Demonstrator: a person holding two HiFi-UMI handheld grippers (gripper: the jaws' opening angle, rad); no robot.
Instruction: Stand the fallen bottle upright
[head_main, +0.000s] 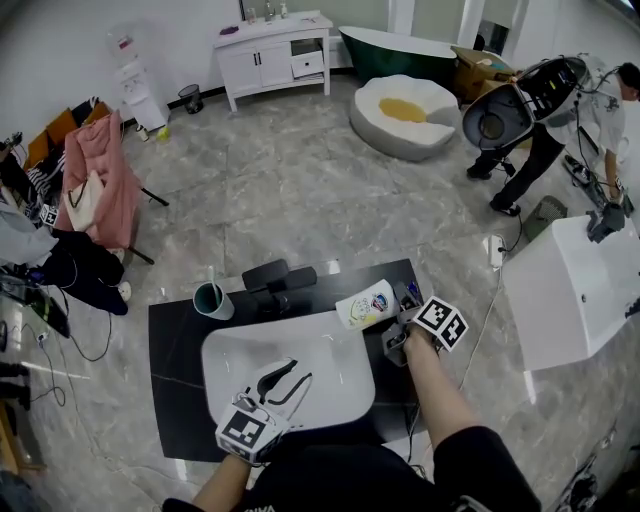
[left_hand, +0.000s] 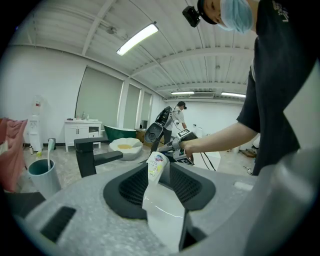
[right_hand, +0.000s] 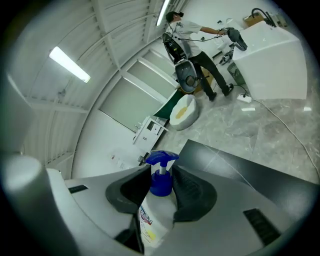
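White plastic pump bottle (head_main: 366, 303) tilts over the black worktop (head_main: 180, 330), clamped in the right gripper (head_main: 404, 312) on an outstretched forearm (head_main: 440, 390); left gripper (head_main: 283, 380) hovers wide-jawed over the white basin (head_main: 232, 352).

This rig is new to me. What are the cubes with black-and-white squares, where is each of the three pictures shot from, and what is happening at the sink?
There is no robot here. A person holds a two-jaw gripper in each hand, and the marker cubes are part of those grippers. The head view looks down from the person's head, and each gripper view looks along that gripper's own jaws. Below is a black counter with a white basin, a black faucet and a teal cup. The right gripper is clamped on a white bottle with a blue pump, which is tilted and not yet standing. The left gripper hangs open and empty over the basin.
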